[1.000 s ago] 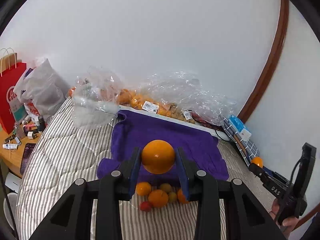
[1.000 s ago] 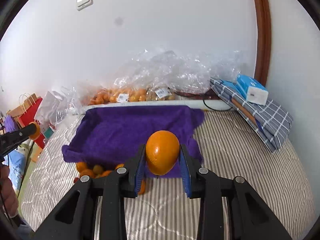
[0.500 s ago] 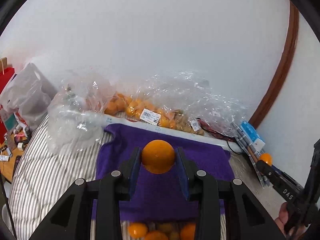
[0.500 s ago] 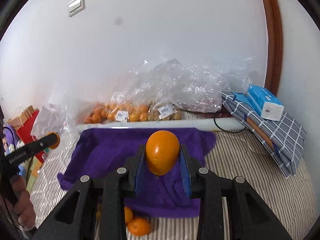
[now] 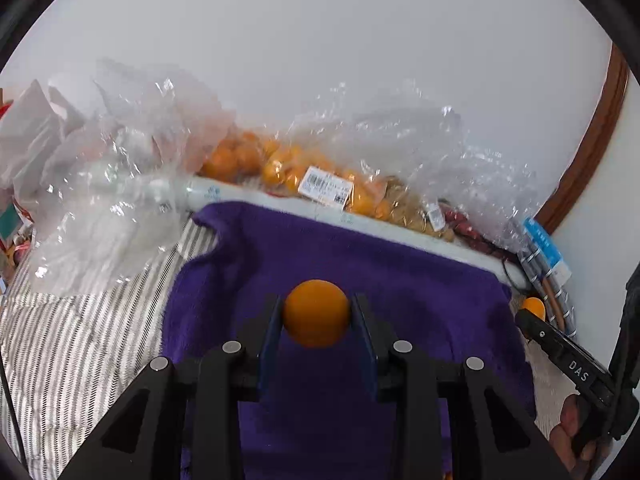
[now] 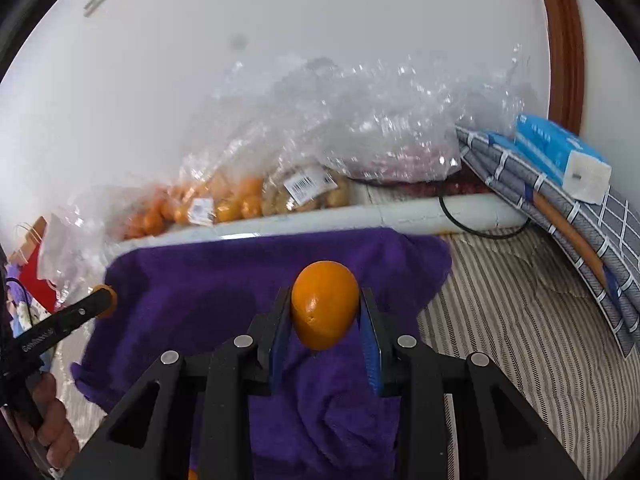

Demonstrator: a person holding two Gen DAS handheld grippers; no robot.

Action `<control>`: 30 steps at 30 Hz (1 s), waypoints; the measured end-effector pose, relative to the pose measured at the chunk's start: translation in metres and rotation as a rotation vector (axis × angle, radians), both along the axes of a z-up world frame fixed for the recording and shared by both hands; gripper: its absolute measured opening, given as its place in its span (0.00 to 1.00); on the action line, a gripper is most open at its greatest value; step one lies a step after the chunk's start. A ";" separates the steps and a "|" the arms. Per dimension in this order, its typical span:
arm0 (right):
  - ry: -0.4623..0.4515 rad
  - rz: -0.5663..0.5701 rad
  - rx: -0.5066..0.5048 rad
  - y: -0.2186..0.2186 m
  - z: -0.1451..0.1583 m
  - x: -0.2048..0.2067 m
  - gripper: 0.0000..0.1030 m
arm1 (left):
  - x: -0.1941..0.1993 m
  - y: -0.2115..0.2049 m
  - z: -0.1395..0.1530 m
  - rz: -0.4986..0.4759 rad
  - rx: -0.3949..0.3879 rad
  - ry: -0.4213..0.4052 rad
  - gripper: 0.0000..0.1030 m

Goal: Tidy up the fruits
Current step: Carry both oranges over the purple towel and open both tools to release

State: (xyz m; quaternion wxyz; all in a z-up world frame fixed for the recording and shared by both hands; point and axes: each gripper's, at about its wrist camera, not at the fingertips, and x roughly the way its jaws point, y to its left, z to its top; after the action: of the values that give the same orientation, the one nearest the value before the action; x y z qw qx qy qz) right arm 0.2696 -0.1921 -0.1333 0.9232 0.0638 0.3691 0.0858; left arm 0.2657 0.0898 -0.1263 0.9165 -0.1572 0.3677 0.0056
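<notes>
Since a second ago: both grippers have carried their oranges forward over the purple towel; loose fruit pile gone from view
Left gripper: closed on a round orange, centre of frame
Right gripper: closed on an oval orange, centre of frame
Handling: probably firm, smooth-skinned, fairly light; likely rolls, so pinch across the widest part
Writing: "DAS" on the gripper at lower right of the left view; barcode labels on the fruit bags unreadable
</notes>
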 end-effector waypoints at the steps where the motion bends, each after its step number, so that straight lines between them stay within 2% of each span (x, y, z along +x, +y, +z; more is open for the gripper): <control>1: 0.015 -0.002 -0.006 0.000 -0.004 0.002 0.31 | 0.001 -0.002 -0.003 0.003 0.018 0.012 0.32; 4: 0.052 0.013 0.001 0.002 -0.013 0.006 0.31 | 0.003 -0.006 -0.007 0.006 0.058 0.030 0.32; 13: 0.097 0.017 -0.031 0.006 -0.027 0.013 0.31 | 0.011 -0.007 -0.020 -0.003 0.060 0.097 0.32; 28: 0.135 0.015 -0.065 0.011 -0.034 0.014 0.32 | 0.016 -0.009 -0.030 -0.007 0.096 0.128 0.32; 30: 0.125 0.009 -0.059 0.010 -0.031 0.012 0.37 | 0.017 -0.009 -0.030 -0.011 0.096 0.126 0.32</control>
State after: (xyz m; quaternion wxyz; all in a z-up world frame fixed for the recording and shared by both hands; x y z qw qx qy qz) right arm 0.2811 -0.1819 -0.1642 0.8995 0.0401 0.4286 0.0750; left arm 0.2823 0.0810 -0.1567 0.8981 -0.1106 0.4248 0.0280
